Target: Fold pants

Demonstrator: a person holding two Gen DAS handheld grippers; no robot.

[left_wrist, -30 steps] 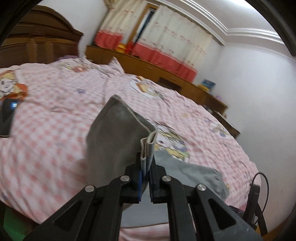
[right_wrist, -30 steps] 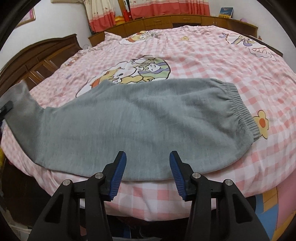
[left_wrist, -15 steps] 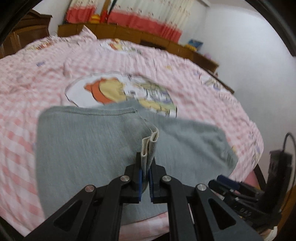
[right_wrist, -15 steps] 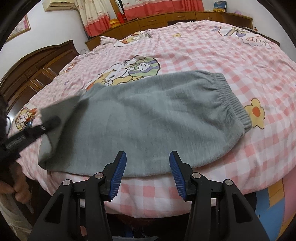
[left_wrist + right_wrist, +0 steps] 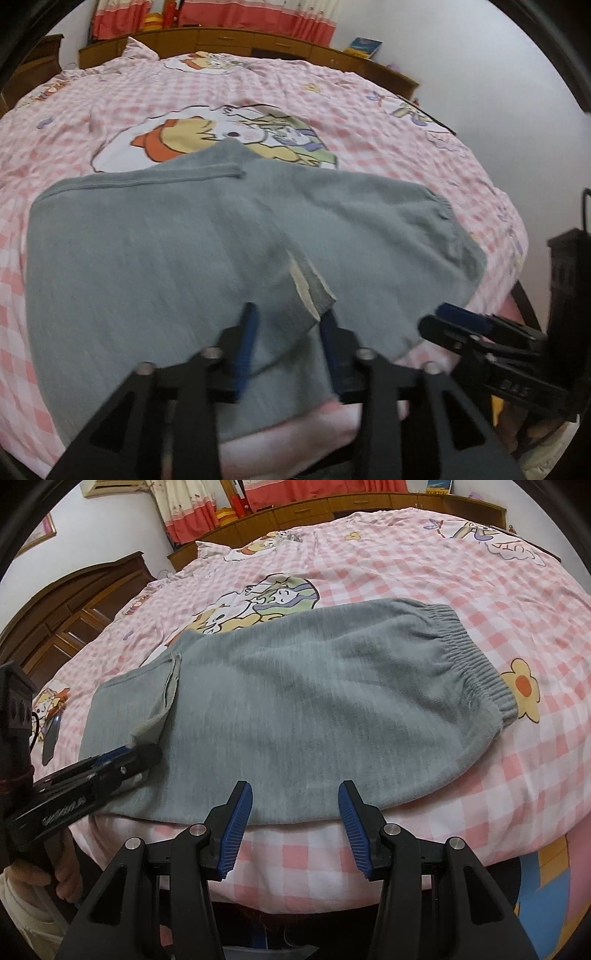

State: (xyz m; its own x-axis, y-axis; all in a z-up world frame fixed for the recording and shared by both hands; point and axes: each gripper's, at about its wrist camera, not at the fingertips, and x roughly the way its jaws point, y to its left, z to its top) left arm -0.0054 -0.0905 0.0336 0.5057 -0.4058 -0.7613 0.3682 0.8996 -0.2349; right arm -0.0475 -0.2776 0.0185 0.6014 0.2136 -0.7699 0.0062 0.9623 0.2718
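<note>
Grey pants point(image 5: 314, 709) lie on the pink checked bed, waistband point(image 5: 476, 664) at the right, the leg end folded over onto the left part point(image 5: 125, 705). In the left wrist view the pants point(image 5: 147, 251) fill the middle; the hem corner point(image 5: 314, 291) sits loose between my left gripper's point(image 5: 290, 336) spread blue pads, free of them. The left gripper also shows in the right wrist view point(image 5: 122, 760) at the folded hem. My right gripper point(image 5: 295, 812) is open and empty at the pants' near edge; it shows in the left wrist view point(image 5: 458, 321).
The bed point(image 5: 424, 572) carries a pink checked cover with cartoon prints. A dark phone point(image 5: 50, 738) lies at the bed's left. A wooden cabinet point(image 5: 258, 40) and curtains run along the far wall; a wooden wardrobe point(image 5: 74, 605) stands at the left.
My left gripper carried the pant leg end over to the right onto the pants, then opened and let the hem go. The right gripper stayed open near the front edge.
</note>
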